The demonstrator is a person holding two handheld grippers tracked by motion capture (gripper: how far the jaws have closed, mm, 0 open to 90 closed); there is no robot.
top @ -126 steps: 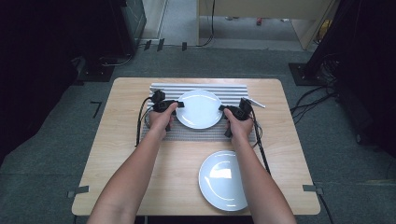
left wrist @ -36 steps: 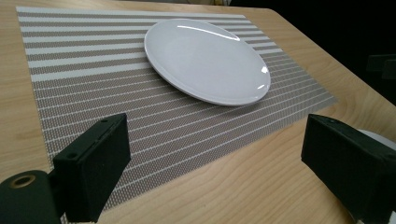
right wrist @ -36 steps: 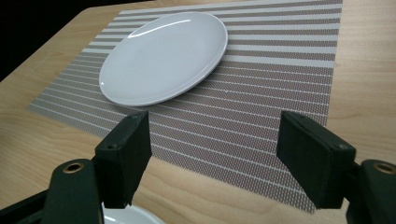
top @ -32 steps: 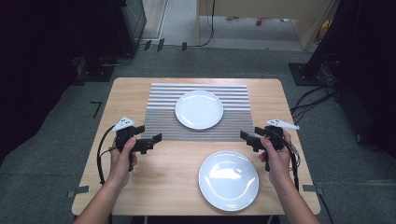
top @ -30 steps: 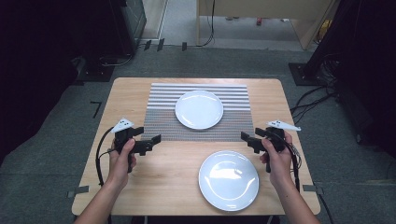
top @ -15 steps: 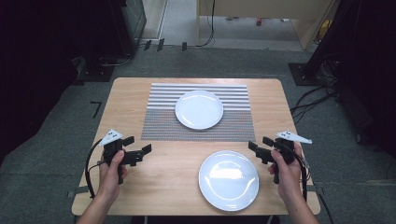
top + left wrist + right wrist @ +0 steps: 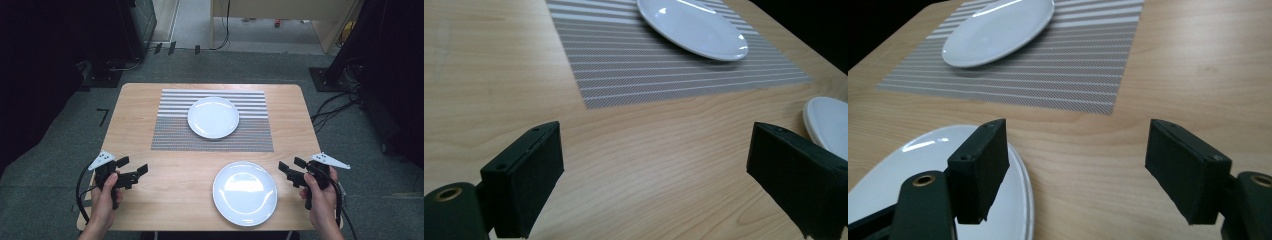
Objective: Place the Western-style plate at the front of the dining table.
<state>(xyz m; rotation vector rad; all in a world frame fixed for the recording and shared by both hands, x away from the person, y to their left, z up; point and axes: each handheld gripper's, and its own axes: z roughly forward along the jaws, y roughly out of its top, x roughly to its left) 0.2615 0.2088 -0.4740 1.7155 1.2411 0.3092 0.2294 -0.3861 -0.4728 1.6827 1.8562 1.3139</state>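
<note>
Tongs on both sides stand with jaws wide apart and hold nothing: the left tongs (image 7: 134, 171) hang over bare desk (image 7: 135, 125) near its front left corner, well apart from any dish, and the right tongs (image 7: 289, 169) sit just beside the near plate (image 7: 245, 192), at its right edge. In the right gripper view one jaw already overlaps that plate's rim (image 7: 1018, 165) while the other stands over wood. This near plate lies flat on the bare desk at front right, and it is empty. It looks like glazed white ceramic, so I judge it stiff, fairly heavy for one pair of tongs, slick under hard pads, and liable to chip or break if it slips. The sensible hold is on the raised rim, one jaw above and one below, best from two opposite sides so it stays level. Farther back, a grey striped mat (image 7: 212, 140) lies across the middle of the desk, and a second white plate (image 7: 213, 116), also empty, rests on it.
</note>
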